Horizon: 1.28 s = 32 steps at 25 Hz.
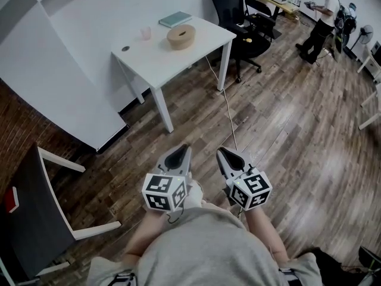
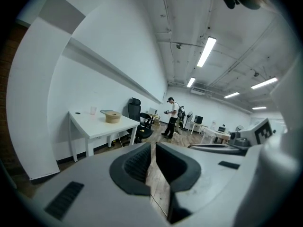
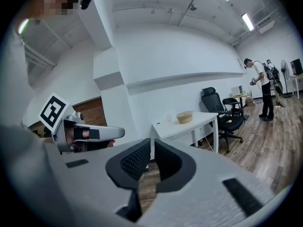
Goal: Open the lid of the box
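— Has it begun?
— Barely: left gripper point(image 1: 178, 155) pinched shut, empty; right gripper point(image 1: 228, 157) opening its jaws on nothing. The box point(image 1: 181, 36) sits on the table point(image 1: 156, 59), well ahead of both; walking up comes next, I'd say.

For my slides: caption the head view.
Left gripper shut; right gripper, jaws opening and empty; round box far off on the white table.

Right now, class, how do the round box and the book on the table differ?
The round box is tan and circular; the book is grey-green and rectangular. The round box stands taller; the book lies flat. The book sits nearer the wall than the round box. Both rest on the white table.
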Tool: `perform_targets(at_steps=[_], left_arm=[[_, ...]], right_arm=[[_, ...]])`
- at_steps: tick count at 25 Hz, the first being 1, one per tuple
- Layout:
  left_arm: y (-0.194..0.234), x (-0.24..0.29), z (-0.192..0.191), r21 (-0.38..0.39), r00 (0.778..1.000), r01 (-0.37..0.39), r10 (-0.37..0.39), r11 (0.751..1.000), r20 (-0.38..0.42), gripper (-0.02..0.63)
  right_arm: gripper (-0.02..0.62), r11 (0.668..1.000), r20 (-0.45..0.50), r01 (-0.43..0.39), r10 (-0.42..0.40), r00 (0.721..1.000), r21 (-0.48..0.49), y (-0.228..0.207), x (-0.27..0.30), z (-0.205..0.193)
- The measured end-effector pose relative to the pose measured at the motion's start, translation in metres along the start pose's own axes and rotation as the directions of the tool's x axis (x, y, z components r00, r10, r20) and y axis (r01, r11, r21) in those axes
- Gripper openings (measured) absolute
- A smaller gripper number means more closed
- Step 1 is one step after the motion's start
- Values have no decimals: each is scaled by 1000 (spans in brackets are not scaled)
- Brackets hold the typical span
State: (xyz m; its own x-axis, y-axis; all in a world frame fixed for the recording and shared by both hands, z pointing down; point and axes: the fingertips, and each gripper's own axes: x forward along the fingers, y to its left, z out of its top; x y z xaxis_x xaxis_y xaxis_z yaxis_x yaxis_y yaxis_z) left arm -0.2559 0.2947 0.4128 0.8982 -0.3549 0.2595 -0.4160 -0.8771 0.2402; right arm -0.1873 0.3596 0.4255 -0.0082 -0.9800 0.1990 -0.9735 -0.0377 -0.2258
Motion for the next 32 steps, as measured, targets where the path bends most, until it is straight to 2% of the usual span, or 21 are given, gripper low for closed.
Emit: perform_targets(at_steps=[7,14,21,32], left_arm=[[4,22,-1,9,999,27,-26,1000,-29,107],[27,64,6,2,999,32,-32,999,-28,163],[66,131,32,-14,999,47,-47,999,-27,167],[126,228,87,-15,996,82,-83,997,-43,167]], right_arm=[[61,999,-12,37,-37,999,21,-22,10,1],[123,999,-26,44,-43,999,29,-53,47,3],[138,999,-38,44,-44,998,15,-92,113,23],[143,996,-27,78,-77,997,30,-155,212,78]])
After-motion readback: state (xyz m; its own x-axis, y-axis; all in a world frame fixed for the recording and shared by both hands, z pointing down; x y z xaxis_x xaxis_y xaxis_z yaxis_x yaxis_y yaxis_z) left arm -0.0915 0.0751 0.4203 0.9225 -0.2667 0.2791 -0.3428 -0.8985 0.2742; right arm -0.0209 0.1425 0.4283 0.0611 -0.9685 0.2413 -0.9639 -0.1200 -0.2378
